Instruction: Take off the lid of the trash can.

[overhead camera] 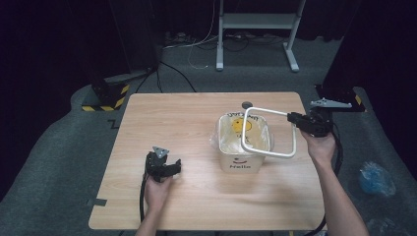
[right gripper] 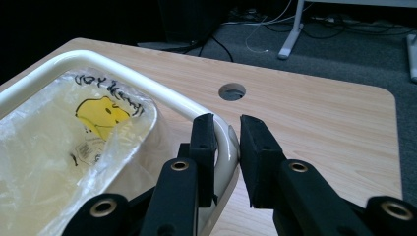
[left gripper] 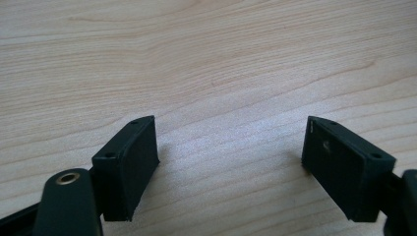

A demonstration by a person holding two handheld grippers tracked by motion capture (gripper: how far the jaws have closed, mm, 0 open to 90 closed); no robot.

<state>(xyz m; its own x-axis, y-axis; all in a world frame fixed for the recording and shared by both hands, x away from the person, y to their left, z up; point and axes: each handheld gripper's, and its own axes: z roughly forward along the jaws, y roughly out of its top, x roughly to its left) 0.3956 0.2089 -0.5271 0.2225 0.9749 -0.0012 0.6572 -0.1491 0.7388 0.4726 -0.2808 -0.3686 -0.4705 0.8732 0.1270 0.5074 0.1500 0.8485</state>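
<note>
So the white frame ring (overhead camera: 269,132) is held up tilted over the lined bin (overhead camera: 243,147) mid-worktop (overhead camera: 187,128), probably so it can clamp the bag (right gripper: 59,162) down. The right gripper (right gripper: 227,147) pinches its corner, arm reaching in from the right. The left gripper (overhead camera: 164,166) rests low on the wood, jaws spread, holding nothing.

The plastic liner (right gripper: 59,162) and the white frame (right gripper: 147,88) run off the right gripper view's left and bottom edges; the black writing (right gripper: 105,87) on the liner is perhaps a name, too crumpled to read
</note>
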